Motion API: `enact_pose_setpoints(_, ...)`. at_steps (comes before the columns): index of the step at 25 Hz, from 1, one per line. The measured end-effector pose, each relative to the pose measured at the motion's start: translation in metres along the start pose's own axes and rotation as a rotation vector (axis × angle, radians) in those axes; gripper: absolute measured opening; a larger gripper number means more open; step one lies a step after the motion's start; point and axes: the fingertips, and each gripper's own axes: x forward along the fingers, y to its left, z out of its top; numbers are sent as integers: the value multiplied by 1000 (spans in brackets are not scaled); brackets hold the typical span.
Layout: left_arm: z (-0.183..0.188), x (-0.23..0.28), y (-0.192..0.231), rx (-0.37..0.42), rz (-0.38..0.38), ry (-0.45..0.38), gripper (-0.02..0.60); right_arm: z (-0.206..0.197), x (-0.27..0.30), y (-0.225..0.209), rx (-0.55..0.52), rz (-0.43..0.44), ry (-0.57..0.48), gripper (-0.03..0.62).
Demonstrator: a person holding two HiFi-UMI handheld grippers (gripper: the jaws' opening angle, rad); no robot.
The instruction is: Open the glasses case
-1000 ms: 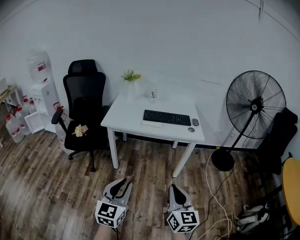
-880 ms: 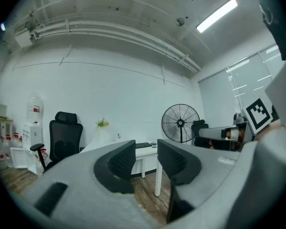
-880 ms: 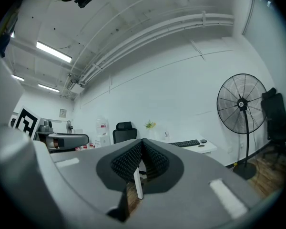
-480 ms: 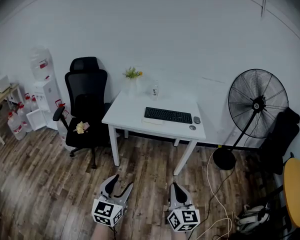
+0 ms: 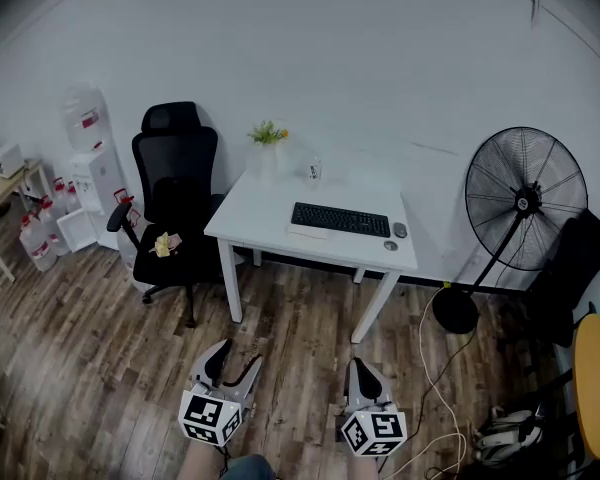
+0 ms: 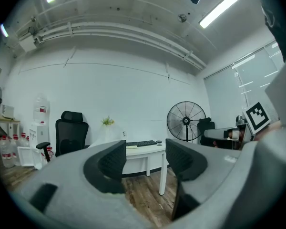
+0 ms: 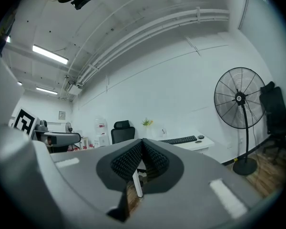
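No glasses case can be made out in any view. My left gripper (image 5: 235, 356) is at the bottom of the head view, over the wooden floor, open and empty; in the left gripper view (image 6: 145, 151) its jaws stand apart and frame the white desk (image 6: 143, 150). My right gripper (image 5: 358, 364) is beside it, shut on nothing, its pads pressed together in the right gripper view (image 7: 142, 145). Both are well short of the desk (image 5: 270, 218), which carries a black keyboard (image 5: 340, 219), a mouse (image 5: 393, 230) and a small flat pale object (image 5: 305, 232).
A black office chair (image 5: 175, 183) stands left of the desk, with a water dispenser (image 5: 85, 153) and bottles further left. A large standing fan (image 5: 525, 198) is to the right, its cable (image 5: 425, 363) trailing across the floor. A round yellow table (image 5: 595, 378) sits at the far right.
The left gripper's jaws have spread wider. The head view has shifted slightly, so the desk sits a little nearer. The right gripper stays shut.
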Motion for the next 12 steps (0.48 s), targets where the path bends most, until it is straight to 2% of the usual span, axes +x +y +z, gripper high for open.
enact_pose_setpoints(6, -5, 40, 12, 7, -4, -4, 250, -4, 34, -26, -4, -11, 2, 12)
enact_pose_setpoints(12, -5, 115, 51, 6, -1, -30, 250, -3, 102, -58, -45, -7, -6, 12)
